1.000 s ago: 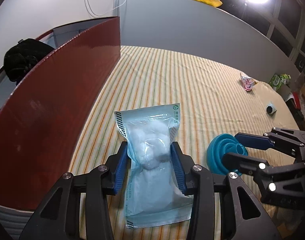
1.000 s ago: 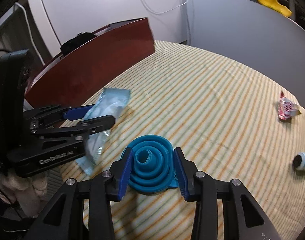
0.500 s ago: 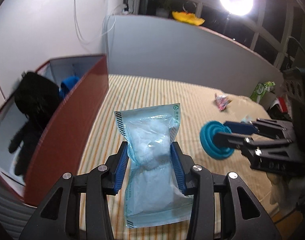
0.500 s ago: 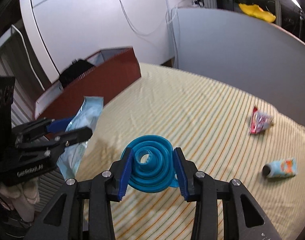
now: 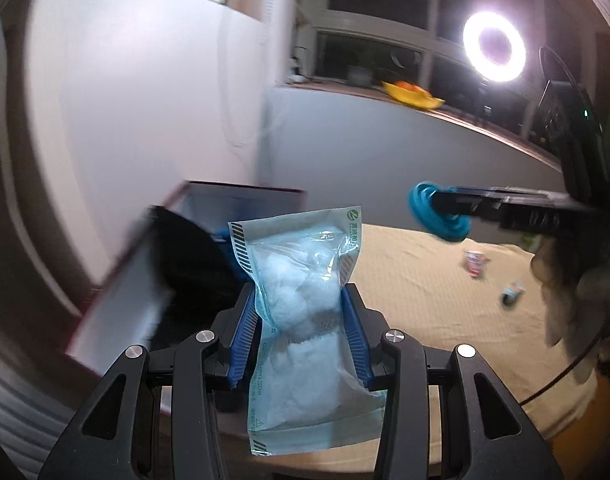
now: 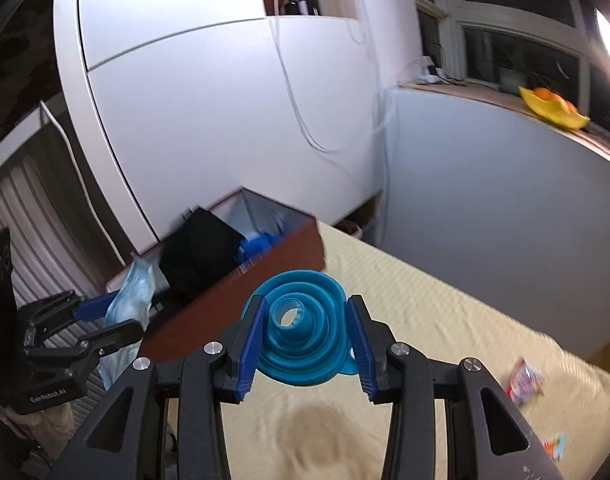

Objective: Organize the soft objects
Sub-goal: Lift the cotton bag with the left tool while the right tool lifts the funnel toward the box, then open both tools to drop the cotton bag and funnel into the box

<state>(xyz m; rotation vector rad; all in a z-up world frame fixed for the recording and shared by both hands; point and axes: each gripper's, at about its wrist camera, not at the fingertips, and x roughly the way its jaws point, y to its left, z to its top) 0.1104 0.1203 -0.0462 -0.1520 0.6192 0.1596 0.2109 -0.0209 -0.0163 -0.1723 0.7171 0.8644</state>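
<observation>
the left tool (image 5: pixel 301 336) pinches a clear pouch (image 5: pixel 301 304) of white cotton at its waist, so the pouch bulges above and below the blue pads. its long axis runs up and down the frame, along the fingers. the right tool (image 6: pixel 305 340) is pressed on a blue funnel (image 6: pixel 301 328), a folded soft one, with its narrow mouth facing the camera. both things are lifted off the striped surface (image 6: pixel 445 320), which looks like a bed.

the relation that matters is the box (image 6: pixel 265 272) with red-brown walls. in the left view it lies at the left middle of the frame, just behind and left of the pouch, with its open inside visible and a black thing (image 5: pixel 197 264) already in it. in the right view the box is at centre left, beyond the funnel, and the left tool sits at lower left, beside the near end of the box. so the left hand seems nearer to the opening; the pouch probably goes in first.
</observation>
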